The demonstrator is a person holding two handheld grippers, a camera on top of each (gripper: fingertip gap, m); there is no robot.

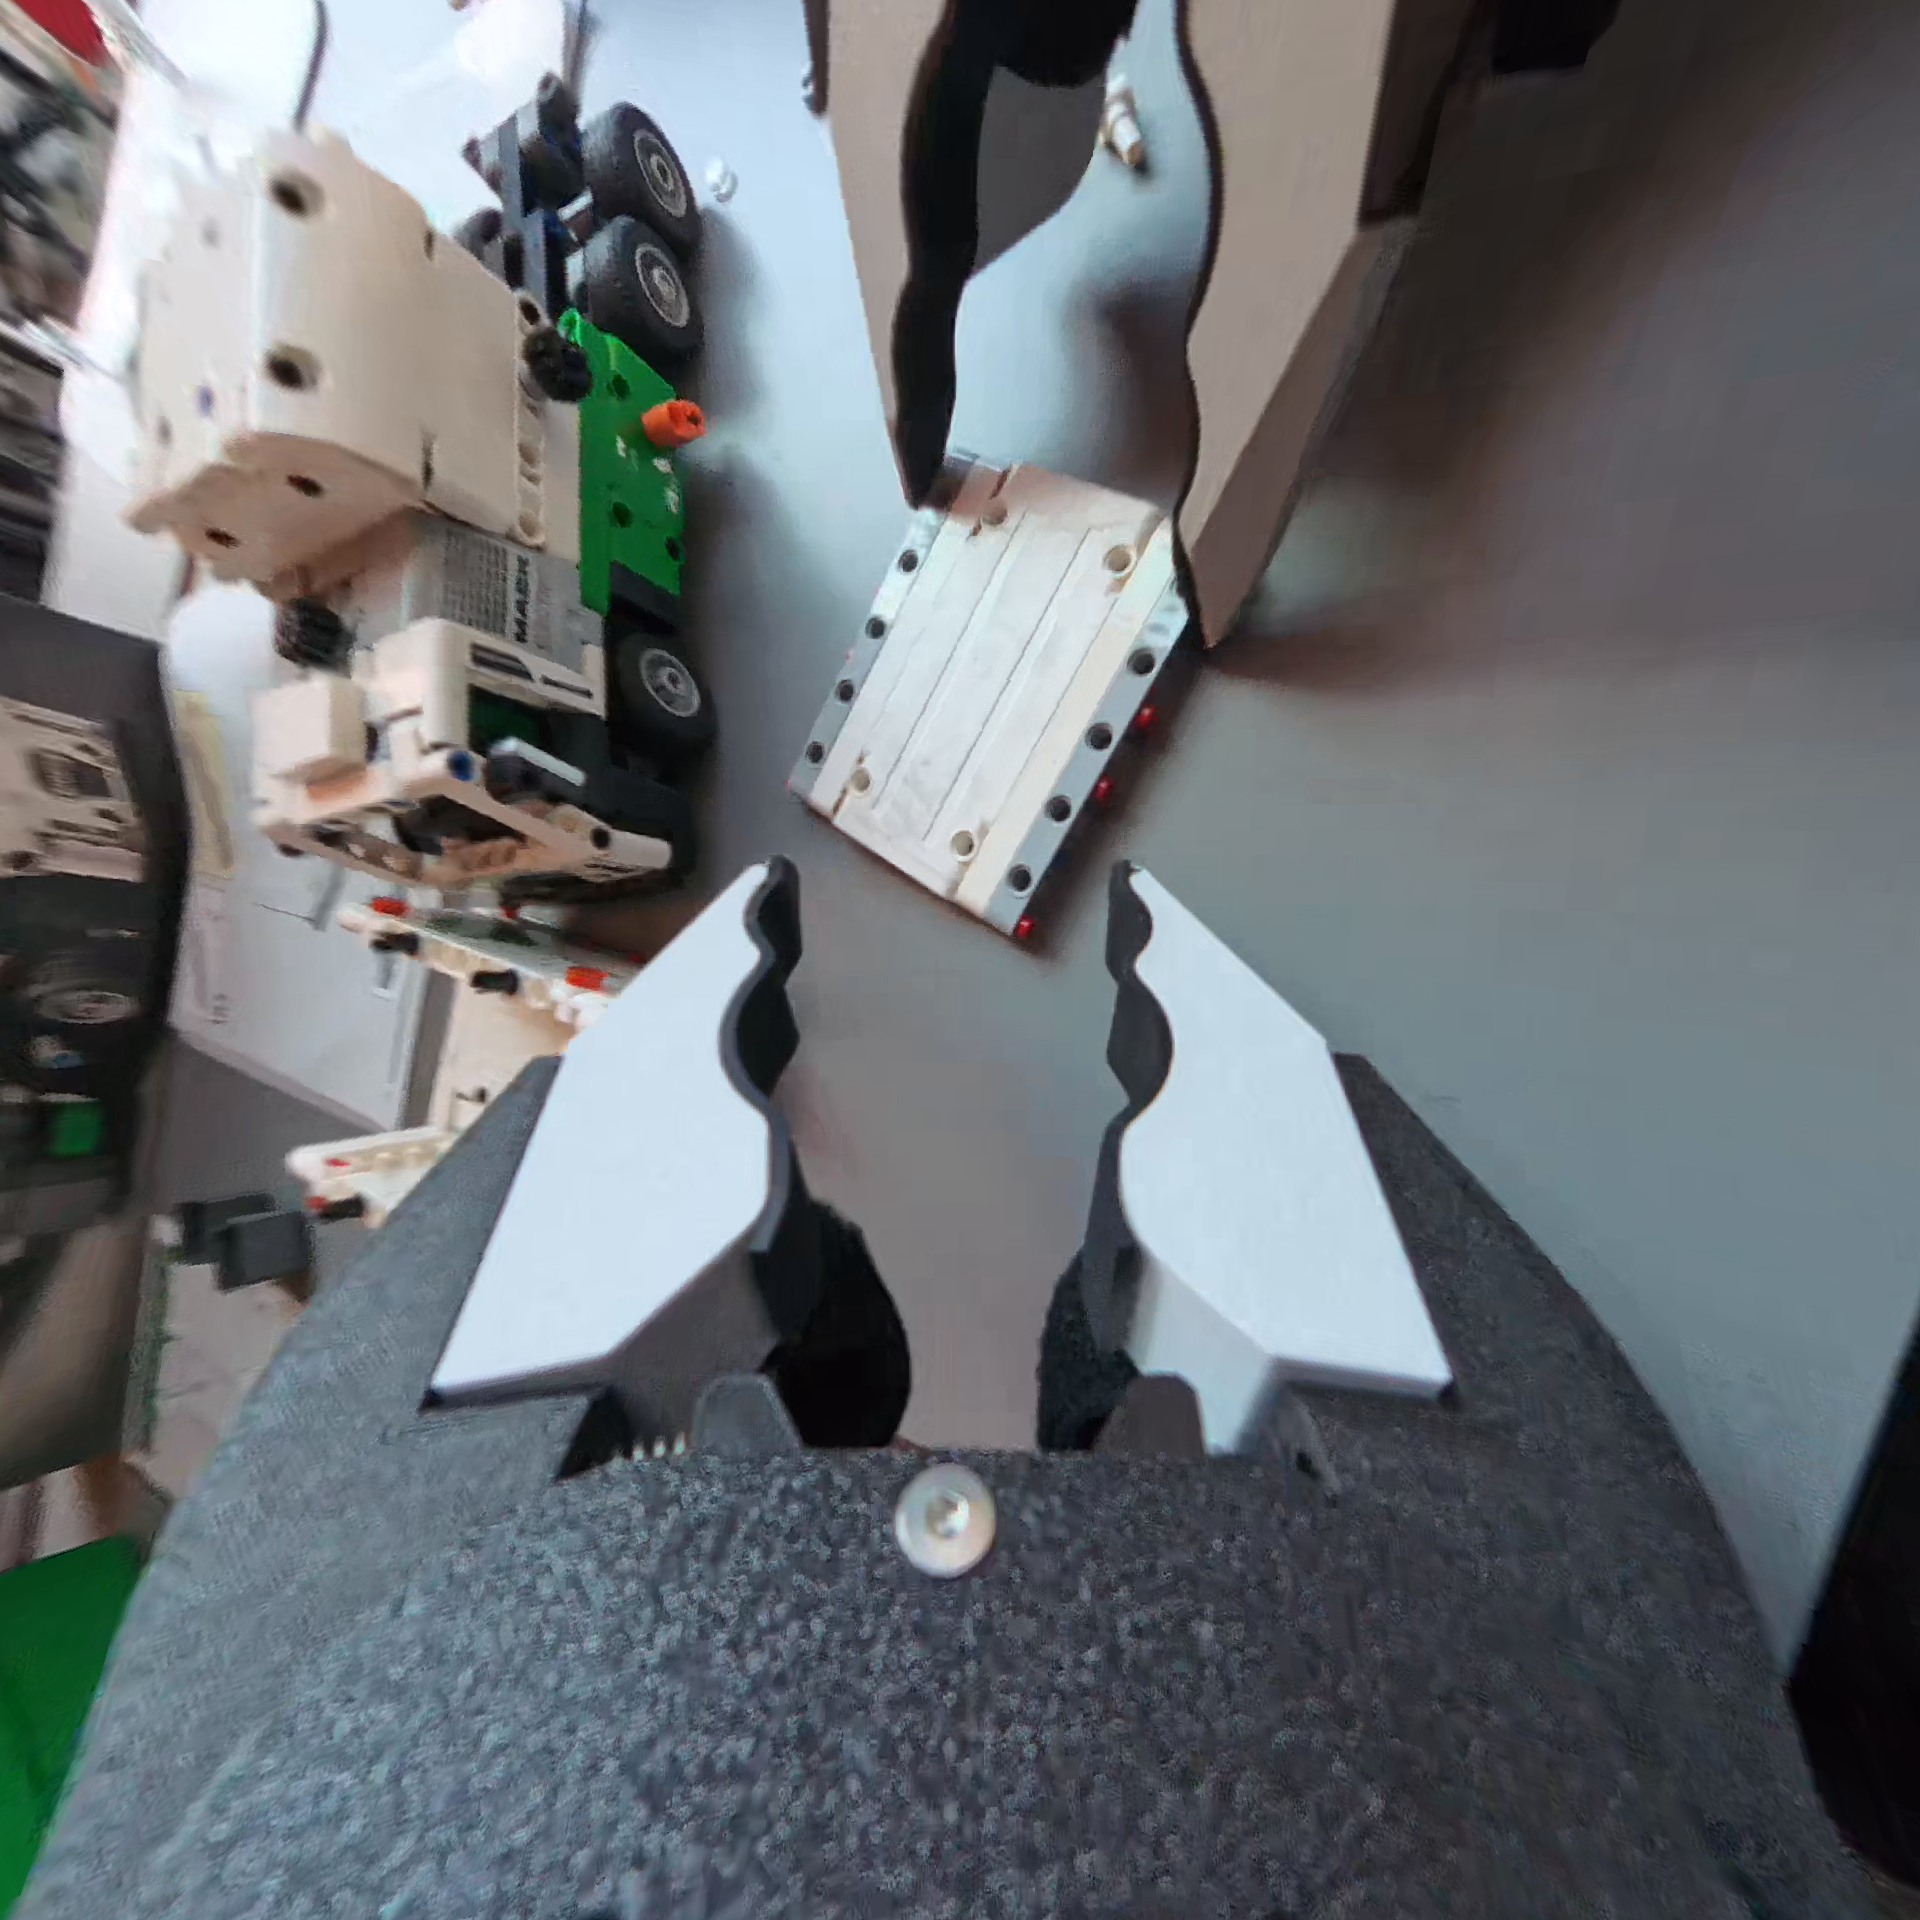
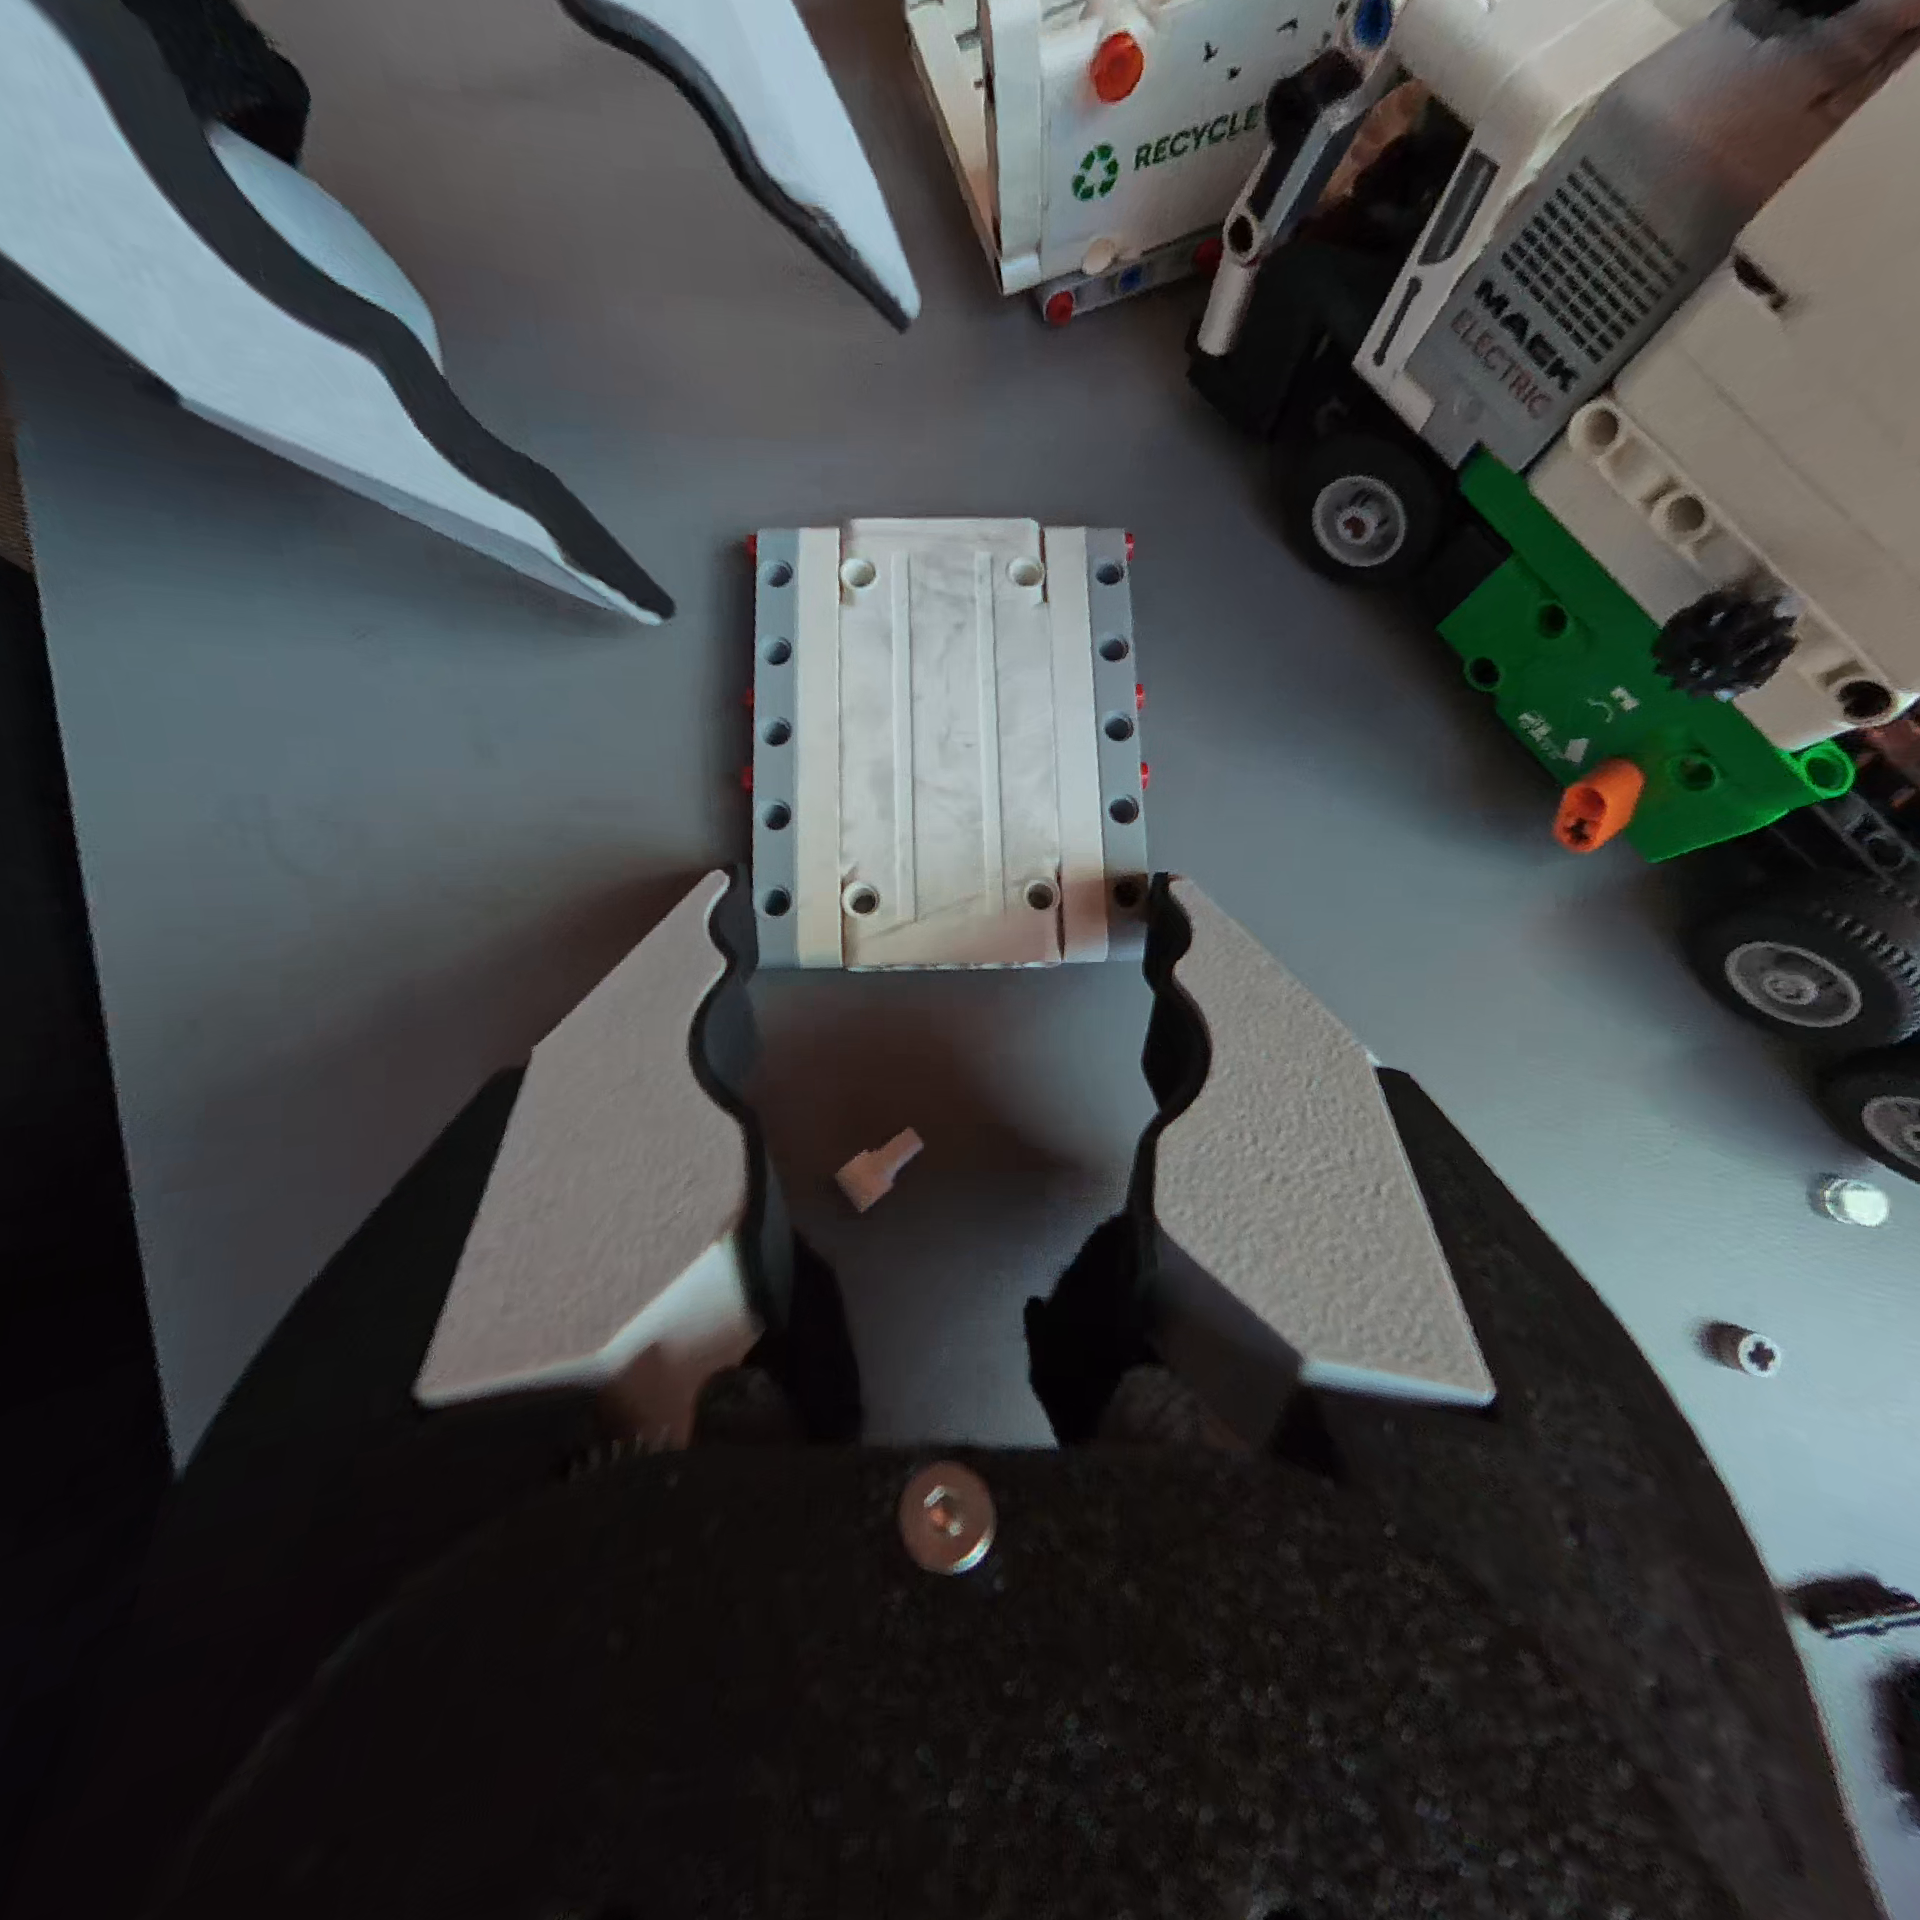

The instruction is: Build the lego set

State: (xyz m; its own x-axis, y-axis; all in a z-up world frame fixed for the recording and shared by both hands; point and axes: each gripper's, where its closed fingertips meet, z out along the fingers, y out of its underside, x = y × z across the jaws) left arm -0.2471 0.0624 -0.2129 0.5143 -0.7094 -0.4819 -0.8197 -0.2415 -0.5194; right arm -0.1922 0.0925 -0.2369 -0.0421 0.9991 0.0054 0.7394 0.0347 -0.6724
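Note:
A flat white panel with grey holed beams and red pins along both long sides lies on the grey table. It also shows in the left wrist view. My right gripper is open, its fingertips just outside the panel's near corners. It enters the left wrist view from the top. My left gripper is open and empty, just short of the panel's other end, and shows in the right wrist view. The white and green truck stands beside them, also in the left wrist view.
A small tan piece lies between my right fingers. A white bin stands by the truck's cab. Loose pins lie at the right. White beams with red pins and a printed booklet lie left.

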